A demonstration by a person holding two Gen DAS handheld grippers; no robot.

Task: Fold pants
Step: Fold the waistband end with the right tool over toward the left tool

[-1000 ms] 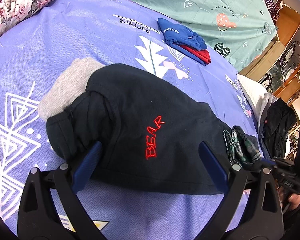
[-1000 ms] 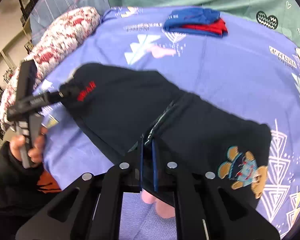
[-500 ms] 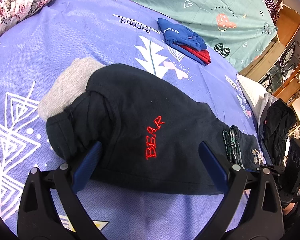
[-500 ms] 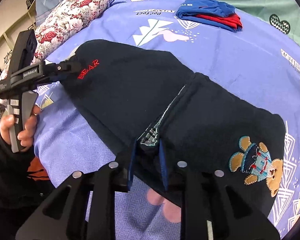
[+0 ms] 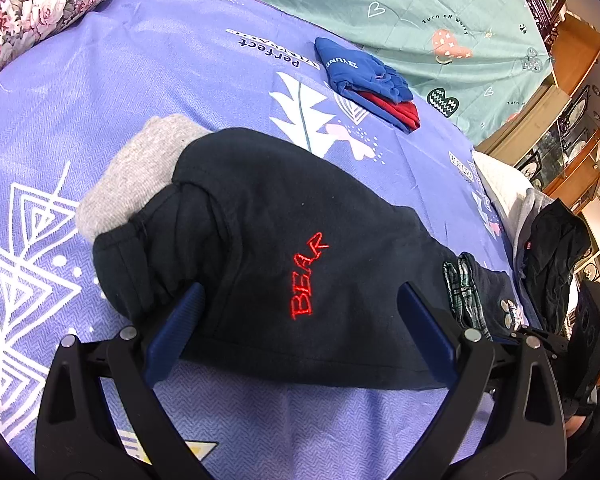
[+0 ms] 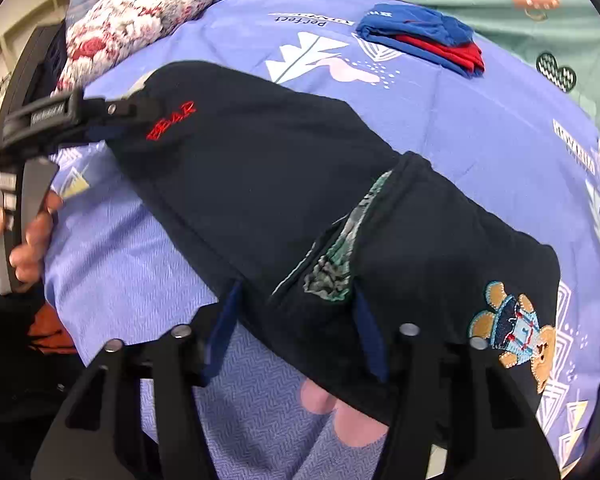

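Note:
Black pants (image 5: 284, 216) with a red BEAR word and a bear patch (image 6: 512, 328) lie folded on the purple bed sheet (image 5: 112, 92). A plaid lining (image 6: 340, 256) shows at the waistband. My left gripper (image 5: 300, 300) is open, its blue fingers straddling the near edge of the pants by the cuffs. My right gripper (image 6: 296, 296) is open, its fingers either side of the waistband edge. The pants also show in the right wrist view (image 6: 260, 168). The left gripper also shows there, at the far left (image 6: 112, 120).
A grey garment (image 5: 136, 176) lies under the pants' far end. Folded blue and red clothes (image 5: 368, 80) sit further back. A floral pillow (image 5: 40, 8) is at the left, dark clothes (image 5: 552, 248) and wooden shelves (image 5: 572, 92) at the right.
My right gripper has opened and let go of the waistband, which now lies on the bed. The left gripper has stayed still and open.

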